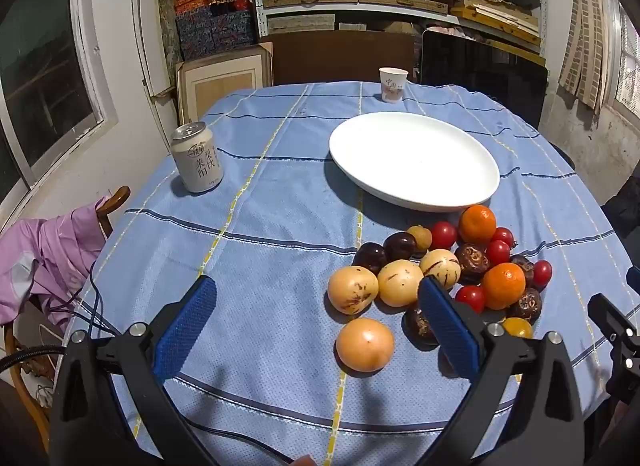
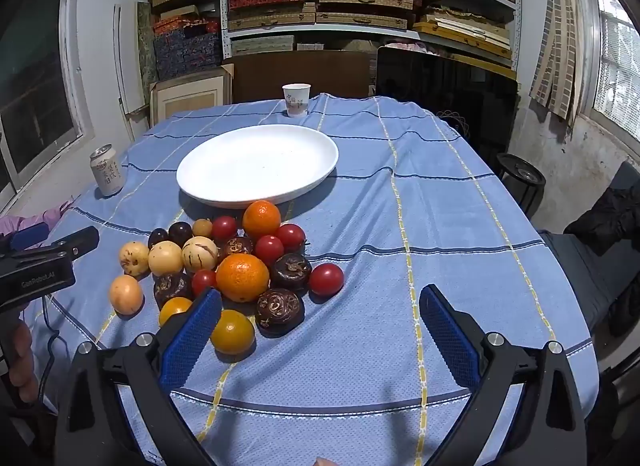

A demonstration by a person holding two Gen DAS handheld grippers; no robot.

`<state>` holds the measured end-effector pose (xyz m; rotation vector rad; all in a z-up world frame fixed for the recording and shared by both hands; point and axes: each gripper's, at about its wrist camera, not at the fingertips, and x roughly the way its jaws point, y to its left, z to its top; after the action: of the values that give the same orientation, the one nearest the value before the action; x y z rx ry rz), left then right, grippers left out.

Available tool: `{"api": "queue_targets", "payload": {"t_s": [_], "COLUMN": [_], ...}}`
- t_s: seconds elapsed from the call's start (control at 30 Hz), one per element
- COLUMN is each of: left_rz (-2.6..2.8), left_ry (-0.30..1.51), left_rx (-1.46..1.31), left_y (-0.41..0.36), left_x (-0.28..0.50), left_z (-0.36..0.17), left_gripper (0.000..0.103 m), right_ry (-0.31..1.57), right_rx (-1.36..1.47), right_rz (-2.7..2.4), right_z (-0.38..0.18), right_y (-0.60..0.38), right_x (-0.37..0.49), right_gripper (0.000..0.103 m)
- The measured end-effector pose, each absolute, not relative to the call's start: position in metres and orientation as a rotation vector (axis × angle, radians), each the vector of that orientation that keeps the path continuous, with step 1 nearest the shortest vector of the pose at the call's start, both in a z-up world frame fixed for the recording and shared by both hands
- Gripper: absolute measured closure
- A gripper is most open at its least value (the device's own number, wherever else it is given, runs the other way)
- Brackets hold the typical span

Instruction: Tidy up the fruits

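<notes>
A pile of mixed fruit (image 1: 440, 274) lies on the blue tablecloth just in front of an empty white plate (image 1: 414, 159): oranges (image 1: 503, 286), red tomatoes, pale yellow fruits, dark brown fruits. A lone orange-tan fruit (image 1: 365, 344) sits nearest. My left gripper (image 1: 318, 322) is open and empty, hovering over the lone fruit, its right finger at the pile's edge. In the right wrist view the pile (image 2: 224, 266) and the plate (image 2: 258, 163) are ahead left. My right gripper (image 2: 320, 330) is open and empty, its left finger beside a yellow fruit (image 2: 233, 332).
A drink can (image 1: 197, 157) stands at the table's left. A paper cup (image 1: 393, 84) stands at the far edge. A chair with pink cloth (image 1: 52, 262) is left of the table. A black monitor (image 1: 484, 73) and shelves of boxes stand behind.
</notes>
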<state>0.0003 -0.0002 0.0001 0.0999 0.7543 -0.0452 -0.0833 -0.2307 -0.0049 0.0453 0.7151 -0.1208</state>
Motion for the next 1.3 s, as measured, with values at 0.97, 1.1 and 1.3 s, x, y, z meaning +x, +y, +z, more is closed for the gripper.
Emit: {"api": "queue_targets", "payload": {"t_s": [0.97,1.1,1.3], "left_rz": [-0.053,-0.056,-0.057], "left_ry": [0.762,0.761,0.763], "left_rx": [0.107,0.106,0.105], "left_y": [-0.004,-0.004,-0.004], "left_x": [-0.001,-0.001,-0.001], "left_z": [-0.006,-0.008,-0.009], "left_gripper": [0.004,0.004,0.004], "right_ry": [0.717,0.718,0.72], "right_rx": [0.05,0.051,0.052], "right_rz": [-0.115,-0.116,-0.112], "right_z": [-0.009,-0.005,-0.011], "right_y": [-0.23,-0.231,-0.229], "right_x": [-0.085,-0.083,-0.085], "right_gripper": [0.003,0.003,0.003]}}
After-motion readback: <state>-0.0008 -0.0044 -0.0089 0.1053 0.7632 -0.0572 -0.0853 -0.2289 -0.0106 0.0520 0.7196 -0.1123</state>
